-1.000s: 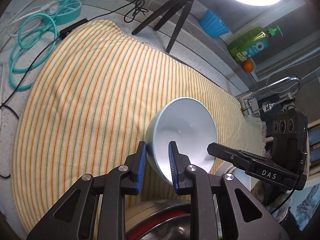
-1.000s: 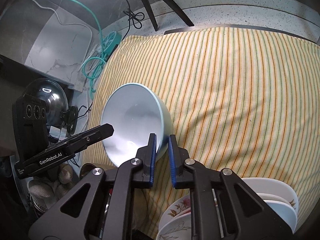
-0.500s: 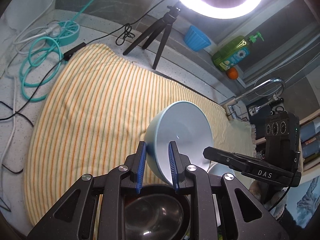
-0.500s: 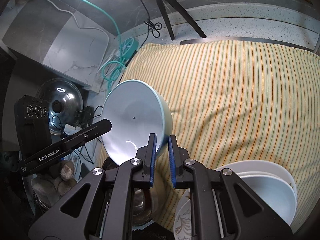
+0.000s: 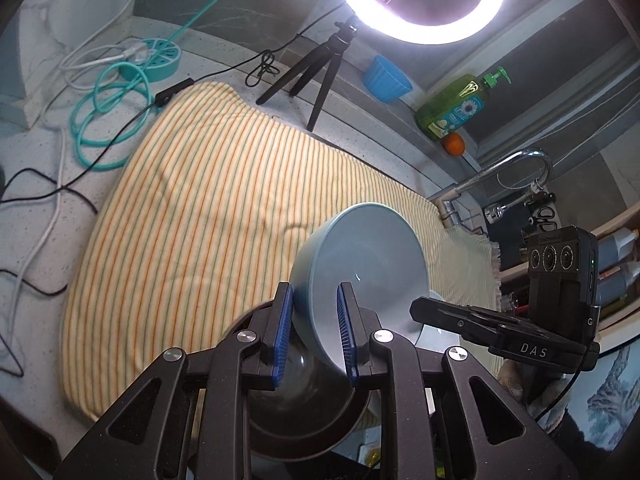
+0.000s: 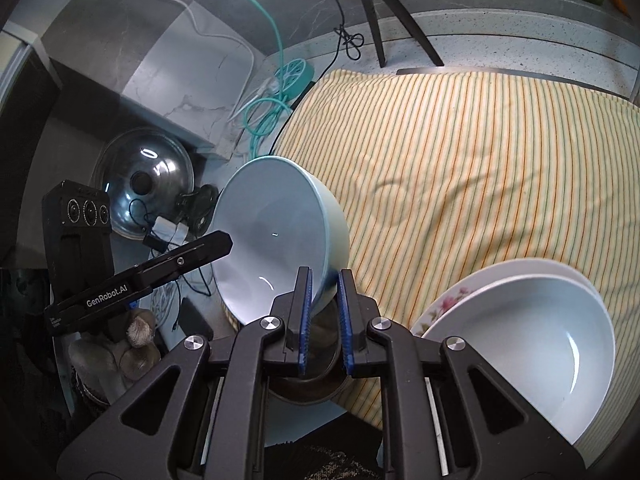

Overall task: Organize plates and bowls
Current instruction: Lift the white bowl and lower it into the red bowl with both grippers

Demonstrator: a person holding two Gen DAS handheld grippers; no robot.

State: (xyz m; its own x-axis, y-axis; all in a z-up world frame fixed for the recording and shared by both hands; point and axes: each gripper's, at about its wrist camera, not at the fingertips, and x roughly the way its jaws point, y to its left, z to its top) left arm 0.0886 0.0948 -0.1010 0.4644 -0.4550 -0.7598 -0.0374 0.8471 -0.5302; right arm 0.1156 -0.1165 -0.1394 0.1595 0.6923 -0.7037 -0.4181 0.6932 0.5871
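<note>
Both grippers hold one light blue bowl (image 5: 360, 276) up in the air, tilted on its side, above the near edge of the striped cloth (image 5: 208, 216). The left gripper (image 5: 313, 334) has its blue pads closed on the bowl's rim, one pad outside the wall and one inside. The right gripper (image 6: 323, 318) pinches the opposite part of the rim in the same way, its two pads pressed on the thin wall.

Just under the bowl stands a dark metal bowl (image 5: 304, 408), at the front edge of the cloth. In the right wrist view it is mostly hidden behind the fingers, so I cannot say whether the two bowls touch.

To the right of it, a white bowl (image 6: 532, 352) sits on a stack of plates; the flowered plate (image 6: 448, 300) shows a pink pattern at its rim.

Farther back on the speckled counter (image 5: 36, 160) are a ring light (image 5: 420, 0) on a small black tripod (image 5: 316, 72), a coiled teal cable (image 5: 108, 120), a blue cup (image 5: 386, 80) and a green soap bottle (image 5: 456, 108). A chrome faucet (image 5: 500, 172) rises at the right end of the cloth.
</note>
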